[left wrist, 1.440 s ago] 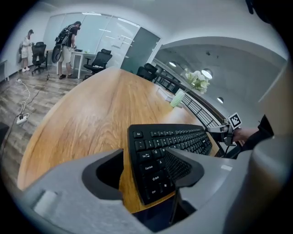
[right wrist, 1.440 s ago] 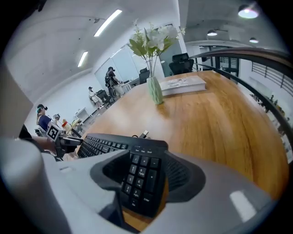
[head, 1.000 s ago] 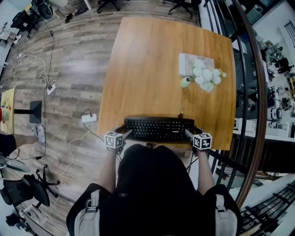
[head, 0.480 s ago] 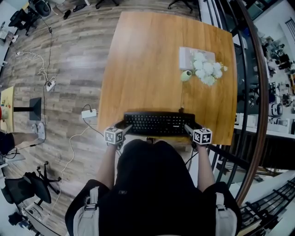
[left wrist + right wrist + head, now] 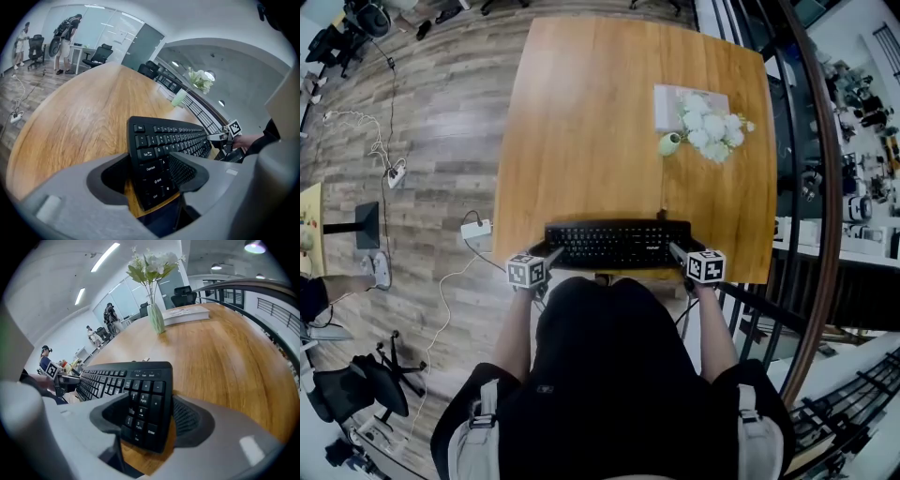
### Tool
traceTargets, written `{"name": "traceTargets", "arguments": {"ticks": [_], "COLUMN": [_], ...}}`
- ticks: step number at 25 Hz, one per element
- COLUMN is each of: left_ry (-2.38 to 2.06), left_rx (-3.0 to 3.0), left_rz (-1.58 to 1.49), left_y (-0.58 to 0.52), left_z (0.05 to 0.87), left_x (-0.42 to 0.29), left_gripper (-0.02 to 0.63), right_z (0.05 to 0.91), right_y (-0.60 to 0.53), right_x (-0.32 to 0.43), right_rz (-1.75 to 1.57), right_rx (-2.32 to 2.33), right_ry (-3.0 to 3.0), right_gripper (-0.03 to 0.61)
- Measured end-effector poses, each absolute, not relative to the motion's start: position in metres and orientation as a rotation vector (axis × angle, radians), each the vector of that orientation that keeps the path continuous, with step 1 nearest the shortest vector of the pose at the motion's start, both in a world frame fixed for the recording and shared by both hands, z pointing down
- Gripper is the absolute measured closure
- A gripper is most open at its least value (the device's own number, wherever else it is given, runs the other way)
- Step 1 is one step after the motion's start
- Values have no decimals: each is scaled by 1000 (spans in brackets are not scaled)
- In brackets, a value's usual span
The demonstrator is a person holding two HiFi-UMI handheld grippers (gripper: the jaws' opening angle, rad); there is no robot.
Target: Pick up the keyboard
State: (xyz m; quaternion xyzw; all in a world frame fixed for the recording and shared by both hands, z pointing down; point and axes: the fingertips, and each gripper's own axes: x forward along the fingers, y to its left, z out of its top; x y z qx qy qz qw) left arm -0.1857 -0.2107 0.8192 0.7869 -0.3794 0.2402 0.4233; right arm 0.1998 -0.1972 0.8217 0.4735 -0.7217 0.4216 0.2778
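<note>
One black keyboard [image 5: 617, 244], lower centre of head view, at table's [image 5: 581, 112] near edge. Probably rigid, light plastic; best held by both short ends. Tongs: left gripper [image 5: 551, 255] and right gripper [image 5: 675, 251] each clamped on one end.

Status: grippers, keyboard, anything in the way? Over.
Left gripper shut on keyboard, left end; right gripper shut on right end. Keyboard at table near edge. Far-side vase, book well clear.
</note>
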Motion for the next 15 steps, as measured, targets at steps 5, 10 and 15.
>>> {"name": "traceTargets", "arguments": {"ticks": [5,10,15], "left_ry": [-969,-1046,-1101], "left_rx": [1968,1990,2066], "left_rz": [607,536,484], "left_y": [-211,-234,-260], "left_z": [820,795,756], "left_x": [-184,-203,-220], "left_gripper": [347,348,348], "right_z": [822,804,773], "right_y": [-196,-214,-245], "right_x": [201,185,166], "right_rz": [1134,1115,1060], "right_rx": [1282,1304,1326], "right_ry": [-1928,-1969,-2054], "right_gripper": [290,291,291]}}
